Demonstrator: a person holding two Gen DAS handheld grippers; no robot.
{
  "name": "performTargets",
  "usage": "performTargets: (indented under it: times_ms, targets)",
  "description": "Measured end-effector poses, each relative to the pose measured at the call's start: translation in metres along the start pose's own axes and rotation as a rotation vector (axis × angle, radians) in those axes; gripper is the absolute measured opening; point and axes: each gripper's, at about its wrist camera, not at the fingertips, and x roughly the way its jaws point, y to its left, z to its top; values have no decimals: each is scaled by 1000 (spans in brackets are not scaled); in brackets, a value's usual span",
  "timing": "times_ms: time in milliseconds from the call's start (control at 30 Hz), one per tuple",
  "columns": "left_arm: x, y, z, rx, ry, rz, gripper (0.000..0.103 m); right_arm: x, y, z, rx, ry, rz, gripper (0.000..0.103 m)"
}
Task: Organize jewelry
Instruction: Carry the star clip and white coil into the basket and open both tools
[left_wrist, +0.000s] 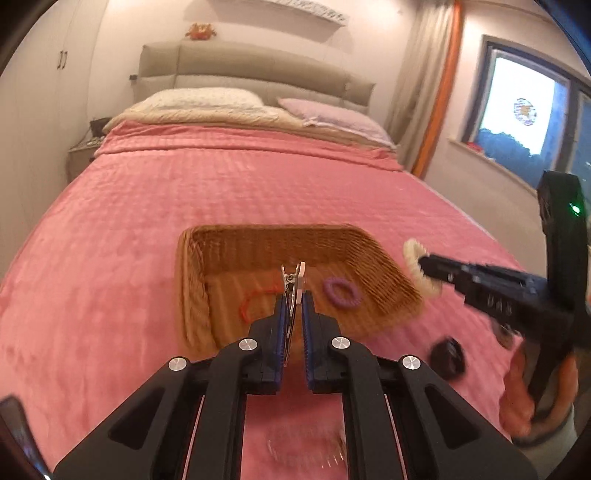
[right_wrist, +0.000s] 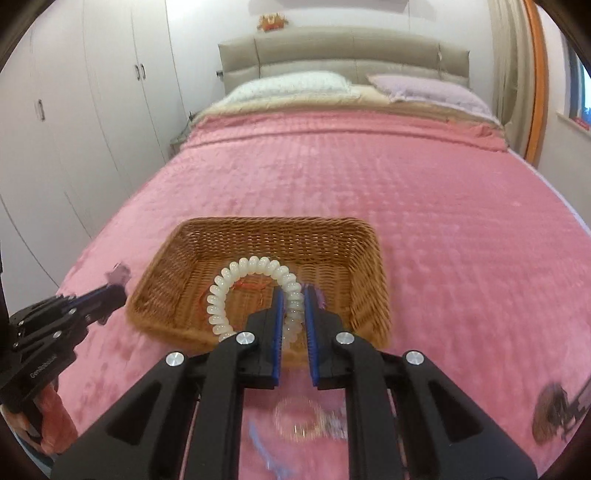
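Observation:
A wicker basket (left_wrist: 266, 243) sits on the pink bedspread; it also shows in the right wrist view (right_wrist: 258, 240). Inside lie a purple spiral hair tie (left_wrist: 341, 292) and an orange band (left_wrist: 255, 299). My left gripper (left_wrist: 294, 295) is shut on a metal hair clip (left_wrist: 293, 282) and holds it over the basket's near edge. My right gripper (right_wrist: 294, 295) is shut on a white spiral hair tie (right_wrist: 236, 280) just over the basket's near wall. In the left wrist view that gripper (left_wrist: 423, 264) comes in from the right with the white tie (left_wrist: 415, 266).
Blurred loose pieces lie on the bedspread near me: a dark item (left_wrist: 447, 357), a clear comb-like piece (left_wrist: 306, 448), a clear ring (right_wrist: 301, 421), a blue strip (right_wrist: 258, 443), a brown clip (right_wrist: 554, 410). Pillows and headboard (left_wrist: 243, 62) stand far behind.

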Motion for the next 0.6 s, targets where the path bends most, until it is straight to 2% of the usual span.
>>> performTargets:
  times_ms: [167, 267, 333, 367, 433, 467, 533, 600]
  targets:
    - [52, 11, 16, -35, 69, 37, 6, 66, -9, 10, 38, 137, -5, 10]
    - [69, 17, 15, -48, 108, 52, 7, 89, -15, 5, 60, 191, -6, 10]
    - [73, 19, 12, -63, 119, 63, 9, 93, -18, 2, 77, 197, 10, 11]
    - [72, 21, 10, -72, 113, 58, 14, 94, -22, 1, 89, 209, 20, 11]
    - [62, 24, 9, -85, 85, 40, 55, 90, -26, 1, 112, 215, 42, 12]
    - [51, 24, 7, -91, 47, 31, 60, 84, -27, 1, 118, 195, 47, 13]
    - [33, 19, 6, -87, 4, 17, 62, 68, -28, 0, 110, 158, 30, 19]
    - [14, 13, 5, -83, -23, 9, 63, 47, -25, -4, 92, 120, 25, 32]
